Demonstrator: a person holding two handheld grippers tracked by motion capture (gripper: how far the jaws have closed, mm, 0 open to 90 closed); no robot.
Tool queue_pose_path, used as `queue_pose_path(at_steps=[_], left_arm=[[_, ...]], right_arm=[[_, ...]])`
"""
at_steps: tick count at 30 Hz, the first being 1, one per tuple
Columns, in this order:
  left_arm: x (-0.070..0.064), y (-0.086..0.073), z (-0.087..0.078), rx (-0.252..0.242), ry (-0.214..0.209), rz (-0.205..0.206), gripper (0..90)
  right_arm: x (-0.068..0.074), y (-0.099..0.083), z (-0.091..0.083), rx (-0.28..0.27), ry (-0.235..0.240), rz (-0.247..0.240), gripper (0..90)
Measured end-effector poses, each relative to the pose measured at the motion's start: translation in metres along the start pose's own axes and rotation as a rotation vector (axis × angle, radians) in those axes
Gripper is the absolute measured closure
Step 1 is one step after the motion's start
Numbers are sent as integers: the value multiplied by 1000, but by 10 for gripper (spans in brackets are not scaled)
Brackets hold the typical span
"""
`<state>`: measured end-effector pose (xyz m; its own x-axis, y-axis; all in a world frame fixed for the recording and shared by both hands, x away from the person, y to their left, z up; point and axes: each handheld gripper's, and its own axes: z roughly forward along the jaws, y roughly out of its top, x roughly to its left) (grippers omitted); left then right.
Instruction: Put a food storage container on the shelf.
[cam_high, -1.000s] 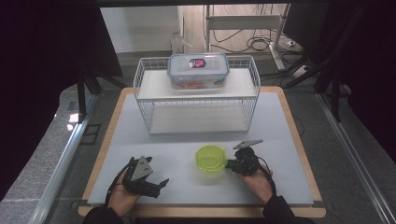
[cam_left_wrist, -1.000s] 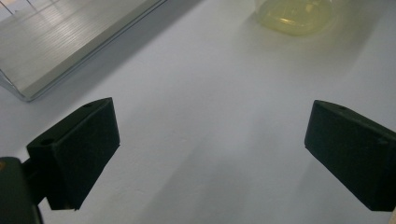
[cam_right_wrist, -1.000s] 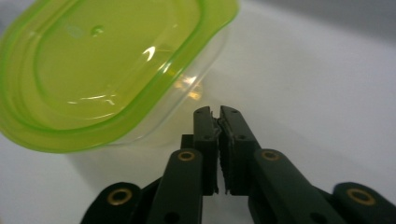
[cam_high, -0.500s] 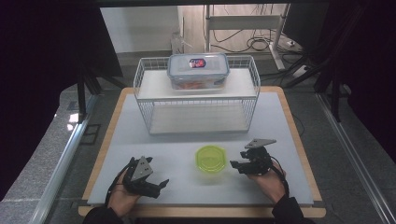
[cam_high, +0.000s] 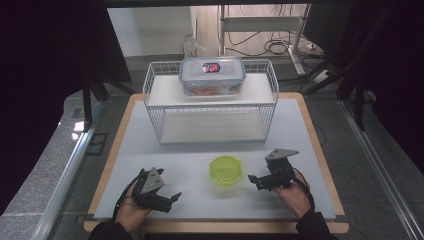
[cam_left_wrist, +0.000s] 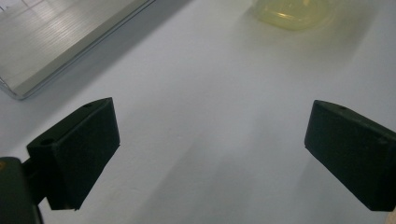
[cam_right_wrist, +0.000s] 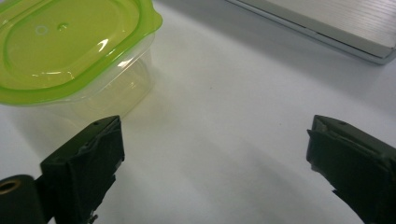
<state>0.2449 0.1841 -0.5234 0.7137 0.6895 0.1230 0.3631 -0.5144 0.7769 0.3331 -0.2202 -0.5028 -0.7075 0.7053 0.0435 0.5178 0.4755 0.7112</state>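
Two grippers rest low on the grey table (cam_high: 190, 150), both with jaws spread wide and nothing between them. The left gripper (cam_high: 167, 200) sits at about 7 o'clock on the table; the right gripper (cam_high: 253, 180) sits at about 5 o'clock, jaws pointing toward the small green-lidded container (cam_high: 225, 170), which stands just beside it at roughly 6 o'clock (lid on, apparently empty). Behind, at 12 o'clock, a white wire rack (cam_high: 210, 107) carries a larger clear lidded box (cam_high: 212, 75) on its top shelf.

In the right gripper view the container (cam_right_wrist: 74, 51) lies toward 10 o'clock, off the line between the jaws. A grasp, if that is the step in hand, would likely go best by first swinging the right gripper until the tub sits centred in the gap, then closing on the walls below the lid rim, gently, since thin plastic may flex or skid.
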Motion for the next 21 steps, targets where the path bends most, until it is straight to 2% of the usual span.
queue_pose_path(at_steps=[3, 8, 12, 15, 19, 21], left_arm=[[0, 0, 0, -1, -1, 0, 31], [0, 0, 0, 2, -3, 2, 31], [-1, 0, 1, 4, -4, 3, 31], [0, 0, 1, 5, -5, 3, 31], [0, 0, 1, 6, -2, 3, 31], [0, 0, 1, 9, -1, 4, 32]], right_arm=[[-1, 1, -1, -8, -4, 13, 0], [1, 5, -5, -31, -4, 32, 0], [4, 9, -7, -21, 35, 44, 5], [6, 12, -9, -19, 41, 46, 6], [5, 17, -12, -32, 72, 84, 12], [6, 21, -13, -17, 109, 114, 69]])
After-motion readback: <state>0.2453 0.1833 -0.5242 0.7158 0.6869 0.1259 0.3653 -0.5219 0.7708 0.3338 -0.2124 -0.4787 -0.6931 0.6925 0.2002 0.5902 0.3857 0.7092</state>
